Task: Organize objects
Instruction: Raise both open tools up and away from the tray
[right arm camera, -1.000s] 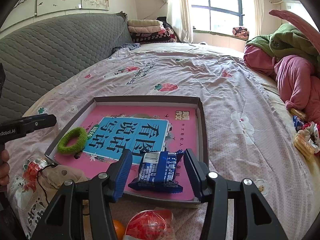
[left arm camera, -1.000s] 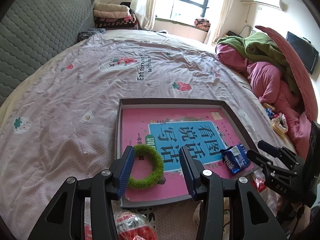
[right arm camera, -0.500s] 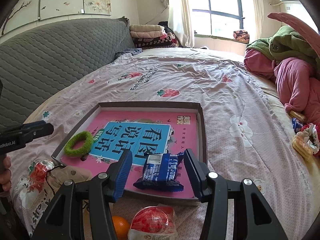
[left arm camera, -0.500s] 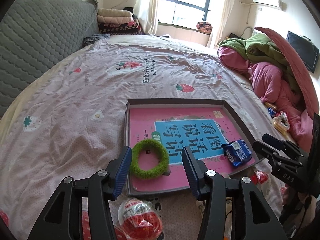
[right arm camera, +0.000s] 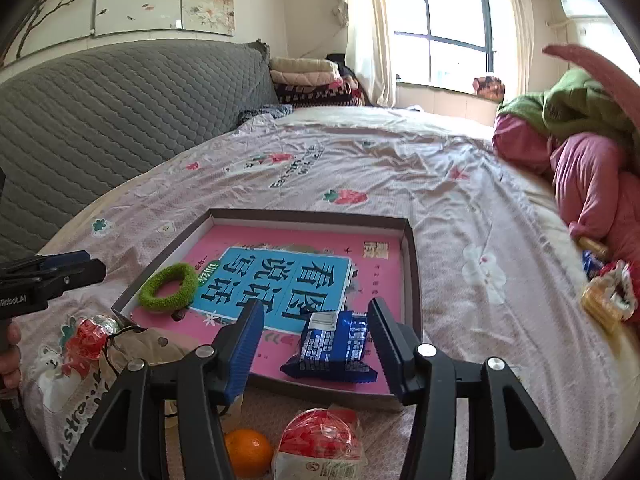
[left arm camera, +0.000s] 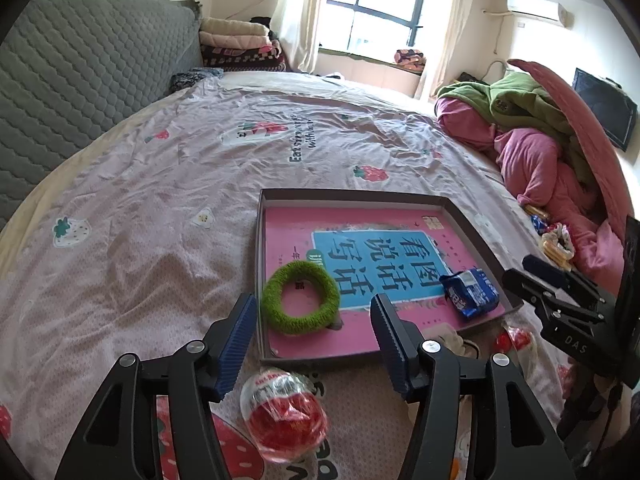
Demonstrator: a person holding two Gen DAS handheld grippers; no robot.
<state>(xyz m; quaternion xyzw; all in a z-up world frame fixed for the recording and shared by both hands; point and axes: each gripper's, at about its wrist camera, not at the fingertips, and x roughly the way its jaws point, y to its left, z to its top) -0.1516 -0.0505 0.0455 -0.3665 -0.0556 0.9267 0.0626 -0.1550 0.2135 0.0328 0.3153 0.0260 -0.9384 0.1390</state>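
A shallow brown tray (left arm camera: 352,195) (right arm camera: 412,256) lies on the bed with a pink and blue book (left arm camera: 376,256) (right arm camera: 280,276) in it. A green fuzzy ring (left arm camera: 300,297) (right arm camera: 170,287) and a blue snack packet (left arm camera: 470,291) (right arm camera: 334,347) lie on the book. My left gripper (left arm camera: 312,320) is open and empty, held back from the tray's near edge behind the ring. My right gripper (right arm camera: 316,330) is open and empty, just behind the packet. A red wrapped ball (left arm camera: 282,416) (right arm camera: 320,444) lies in front of each gripper.
An orange (right arm camera: 248,446) and a beige pouch (right arm camera: 144,344) lie near the tray's front edge. Snacks (right arm camera: 606,292) (left arm camera: 554,240) lie at the right by a pink and green heap of bedding (left arm camera: 532,148). A grey quilted headboard (right arm camera: 100,104) stands at the left.
Both grippers have drawn back and risen from the tray, leaving the green ring and the blue packet lying on the book. The red wrapped balls have come further into view.
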